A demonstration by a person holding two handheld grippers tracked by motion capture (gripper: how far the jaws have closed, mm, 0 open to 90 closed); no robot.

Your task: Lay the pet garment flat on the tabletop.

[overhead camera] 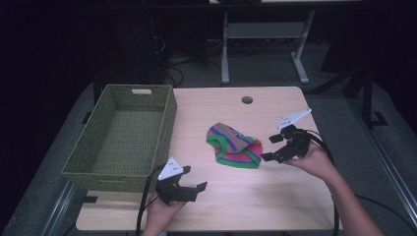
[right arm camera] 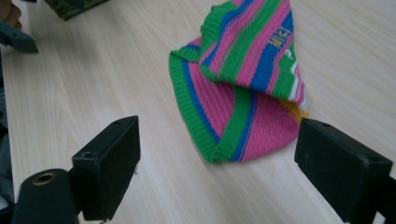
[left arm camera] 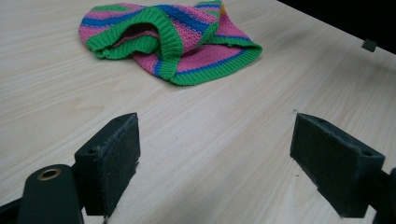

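Hands come in at the bottom edge of the high view, each holding a black two-jaw gripper over a pale wooden table (overhead camera: 236,206). Lowest in that frame, left of centre, sits the left gripper (overhead camera: 193,183), its jaws spread wide with nothing between them; in the left gripper view the same gripper (left arm camera: 215,158) shows bare wood grain between its two dark pads, and the hat lies well beyond them in the upper middle of the frame. Higher and to the right of centre in the high view, the right gripper (overhead camera: 270,147) is likewise released, jaws apart and holding nothing, its tips just beside the right edge of the hat. A crumpled knitted hat with pink, green and blue stripes (overhead camera: 234,146) rests on the table near the middle of the high view. In the right gripper view the right gripper (right arm camera: 217,163) frames the green-ribbed brim of the knitted hat (right arm camera: 233,88), which lies just ahead of the open jaws; whether either pad touches it cannot be told. Farther up at the left of the high view, an olive-green rectangular woven basket (overhead camera: 167,118) stands on the table's left side, well apart from the hat.
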